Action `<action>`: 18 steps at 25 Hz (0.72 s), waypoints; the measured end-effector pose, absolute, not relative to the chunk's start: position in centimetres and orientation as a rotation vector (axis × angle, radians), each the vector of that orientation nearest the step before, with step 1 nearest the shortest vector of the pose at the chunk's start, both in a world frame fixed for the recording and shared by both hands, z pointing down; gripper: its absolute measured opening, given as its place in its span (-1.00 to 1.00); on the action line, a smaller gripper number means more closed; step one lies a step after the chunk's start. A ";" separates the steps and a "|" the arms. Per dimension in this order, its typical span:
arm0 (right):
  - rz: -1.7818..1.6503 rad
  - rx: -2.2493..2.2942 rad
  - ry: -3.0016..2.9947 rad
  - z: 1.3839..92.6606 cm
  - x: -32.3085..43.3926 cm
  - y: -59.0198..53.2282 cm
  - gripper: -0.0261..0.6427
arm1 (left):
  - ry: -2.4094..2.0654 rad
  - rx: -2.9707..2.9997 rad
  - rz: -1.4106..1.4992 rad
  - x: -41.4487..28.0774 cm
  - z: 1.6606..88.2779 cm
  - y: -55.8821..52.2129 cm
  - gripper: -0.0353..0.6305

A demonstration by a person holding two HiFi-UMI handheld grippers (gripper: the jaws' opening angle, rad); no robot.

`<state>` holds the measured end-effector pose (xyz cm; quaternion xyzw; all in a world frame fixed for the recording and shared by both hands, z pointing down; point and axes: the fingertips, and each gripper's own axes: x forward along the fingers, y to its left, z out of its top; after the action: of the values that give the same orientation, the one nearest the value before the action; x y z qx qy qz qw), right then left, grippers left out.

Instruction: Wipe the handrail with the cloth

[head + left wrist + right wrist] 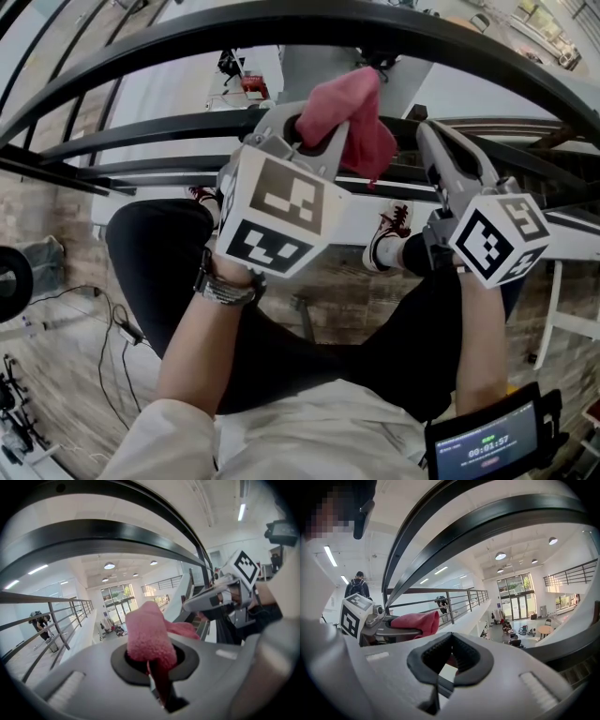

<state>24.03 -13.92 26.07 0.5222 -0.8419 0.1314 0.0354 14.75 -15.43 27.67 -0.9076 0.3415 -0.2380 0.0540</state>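
Apparently, little wiping can be credited so far: the cloth (354,122) is clamped between the closed jaws of the left gripper (309,127) just below the handrail (281,21) (contact cannot be made out). Beside it, also below the handrail, the right gripper (433,141) is closed on nothing. Most of the handrail is judged left to wipe.

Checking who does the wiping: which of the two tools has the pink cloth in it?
The left tool: its jaws are clamped on the pink cloth. The right tool is shut on nothing.
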 end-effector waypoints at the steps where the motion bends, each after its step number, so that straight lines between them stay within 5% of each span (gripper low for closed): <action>1: 0.405 1.601 -2.589 26.1 23.9 -14.0 -0.92 | 1.043 -2.757 -0.723 14.5 27.7 -15.5 -0.81; 18: 0.405 1.546 -2.605 25.9 21.7 -14.6 -0.92 | 1.136 -2.745 -0.702 11.1 27.5 -16.3 -0.81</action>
<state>21.67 -14.61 25.91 0.5053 -0.8517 0.1323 0.0426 11.13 -16.26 27.51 -0.8983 0.3719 -0.2298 0.0445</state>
